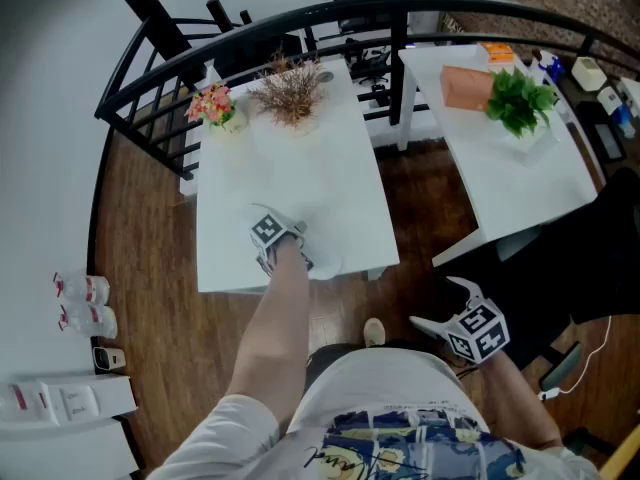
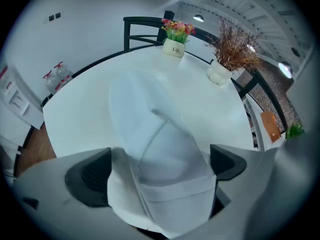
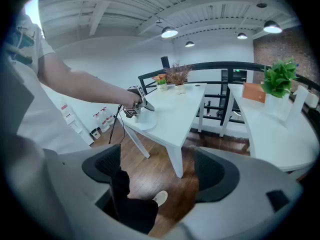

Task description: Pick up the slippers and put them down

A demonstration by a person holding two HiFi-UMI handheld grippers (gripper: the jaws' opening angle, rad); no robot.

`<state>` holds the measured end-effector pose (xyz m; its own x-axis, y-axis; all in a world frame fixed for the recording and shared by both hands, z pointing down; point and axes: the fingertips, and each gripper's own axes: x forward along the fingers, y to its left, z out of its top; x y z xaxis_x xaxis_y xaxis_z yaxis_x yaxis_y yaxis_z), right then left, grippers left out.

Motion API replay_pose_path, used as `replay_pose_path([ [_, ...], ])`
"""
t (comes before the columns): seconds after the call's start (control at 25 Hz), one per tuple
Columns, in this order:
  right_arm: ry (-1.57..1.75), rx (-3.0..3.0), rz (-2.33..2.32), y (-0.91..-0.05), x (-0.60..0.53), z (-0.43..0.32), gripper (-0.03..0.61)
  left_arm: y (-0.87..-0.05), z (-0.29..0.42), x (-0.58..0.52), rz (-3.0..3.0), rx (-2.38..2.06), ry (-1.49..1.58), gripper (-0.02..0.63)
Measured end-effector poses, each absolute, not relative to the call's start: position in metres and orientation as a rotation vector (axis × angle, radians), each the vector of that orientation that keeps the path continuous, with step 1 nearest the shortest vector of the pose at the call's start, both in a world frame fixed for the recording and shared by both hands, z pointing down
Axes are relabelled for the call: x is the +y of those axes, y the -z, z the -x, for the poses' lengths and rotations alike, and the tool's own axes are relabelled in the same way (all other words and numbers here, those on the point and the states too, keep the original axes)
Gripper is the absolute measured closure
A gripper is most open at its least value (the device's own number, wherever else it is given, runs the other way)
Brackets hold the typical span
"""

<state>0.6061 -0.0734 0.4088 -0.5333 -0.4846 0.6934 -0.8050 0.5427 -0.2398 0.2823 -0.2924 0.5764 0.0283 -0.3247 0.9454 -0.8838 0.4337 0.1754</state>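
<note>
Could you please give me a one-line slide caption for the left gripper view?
Left gripper, jaws spread wide around a white slipper lying on the white table, flowers at the far edge.

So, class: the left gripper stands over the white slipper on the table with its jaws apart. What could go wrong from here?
1. The slipper fills nearly the whole gap between the open jaws of the left gripper. One pad may land on the soft upper and squash it instead of clamping the sides.
2. In the head view the slipper lies close to the front edge of the table. A nudge could push it off onto the floor.
</note>
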Motion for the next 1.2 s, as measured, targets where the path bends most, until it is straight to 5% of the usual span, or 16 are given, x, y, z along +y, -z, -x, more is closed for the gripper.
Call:
replay_pose_path([
  [0.2, -0.702, -2.218, -1.047, -0.404, -0.102, -0.618, 0.108, -0.584, -0.282, -0.299, -1.114, -1.557, -0.682, 0.013],
  [0.28, -0.694, -2.229, -1.040, -0.403, -0.106, -0.615, 0.109, -0.580, -0.282, -0.299, -1.157, -1.550, -0.722, 0.096],
  [0.48, -0.722, -2.250, -1.017, -0.406, -0.104, -0.612, 0.109, -0.562, -0.286, -0.298, -1.348, -1.482, -0.850, 0.183],
  [0.76, -0.733, -2.283, -0.997, -0.406, -0.100, -0.606, 0.115, -0.562, -0.293, -0.264, -1.486, -1.292, -1.075, 0.160],
  [0.88, -0.743, -2.286, -0.986, -0.403, -0.097, -0.606, 0.115, -0.565, -0.291, -0.261, -1.487, -1.304, -1.142, 0.080],
  [1.2, -0.747, -2.265, -1.002, -0.408, -0.106, -0.617, 0.120, -0.573, -0.302, -0.267, -1.532, -1.219, -1.134, 0.120],
])
